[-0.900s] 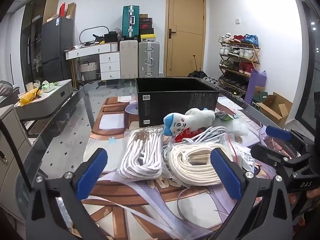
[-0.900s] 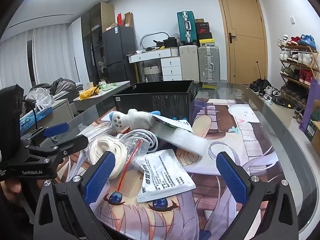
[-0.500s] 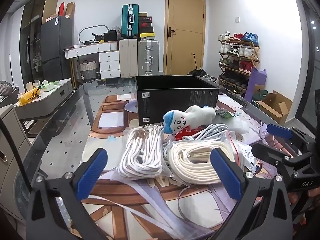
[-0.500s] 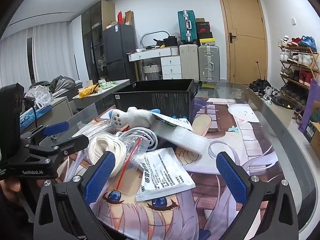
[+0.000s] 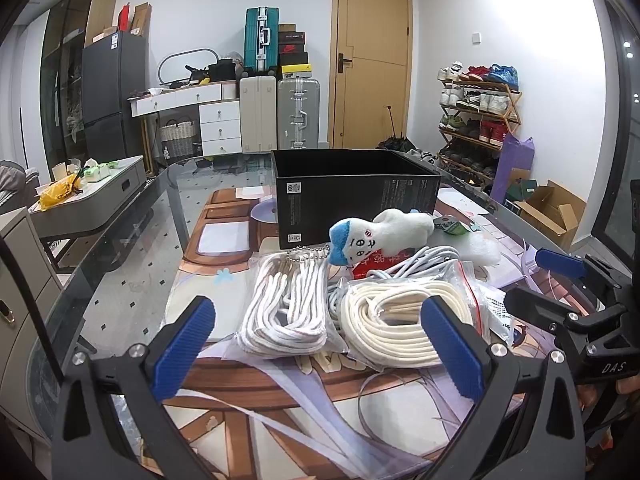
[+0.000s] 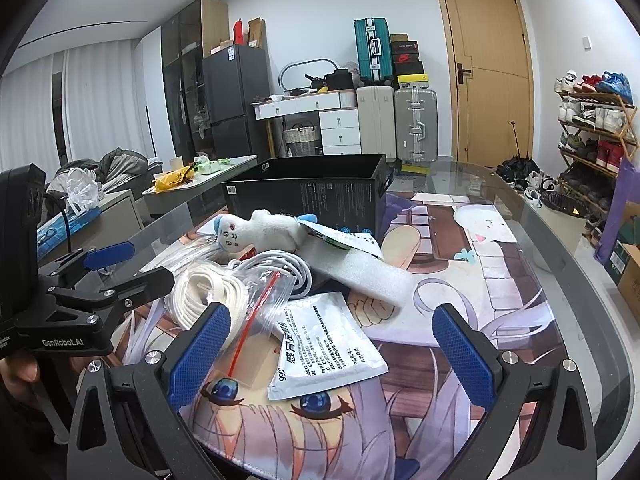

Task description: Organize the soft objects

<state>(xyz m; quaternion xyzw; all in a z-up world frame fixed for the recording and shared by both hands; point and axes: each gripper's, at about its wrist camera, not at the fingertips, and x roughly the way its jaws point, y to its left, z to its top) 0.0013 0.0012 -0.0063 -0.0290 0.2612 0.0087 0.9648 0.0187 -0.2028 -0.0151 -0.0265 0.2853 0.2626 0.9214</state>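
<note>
Little changed against the earlier frames: pile slightly lower and nearer in both views, same layout, nothing lifted.

Left gripper (image 5: 316,340) spread wide, blue pads apart with nothing pinched, tilted down toward the table, hovering short of the pile. Right gripper (image 6: 332,350) likewise spread wide and empty, tilted down, seen alongside at the right edge of the left view; part of a hand (image 6: 20,368) on the left tool's grip at the lower left of the right view.

Just ahead of the left gripper, between its pads: bagged white cord bundle (image 5: 286,312) toward the left pad, cream rope coil (image 5: 396,328) in a clear zip bag toward the right pad, side by side and touching. Beyond them, plush toy (image 5: 380,234) with a blue-tipped head lying on its side atop the pile, bead chain trailing from the head. Behind the toy, open black box (image 5: 352,200), upright, interior out of sight.

Ahead of the right gripper, between its pads: white printed sachet (image 6: 324,346) flat on the illustrated mat (image 6: 472,280). Beyond it, white foam strip (image 6: 360,272) lying slantwise, grey-white cable (image 6: 280,266) looped beside the rope bag. All on the glass table (image 5: 132,248).
</note>
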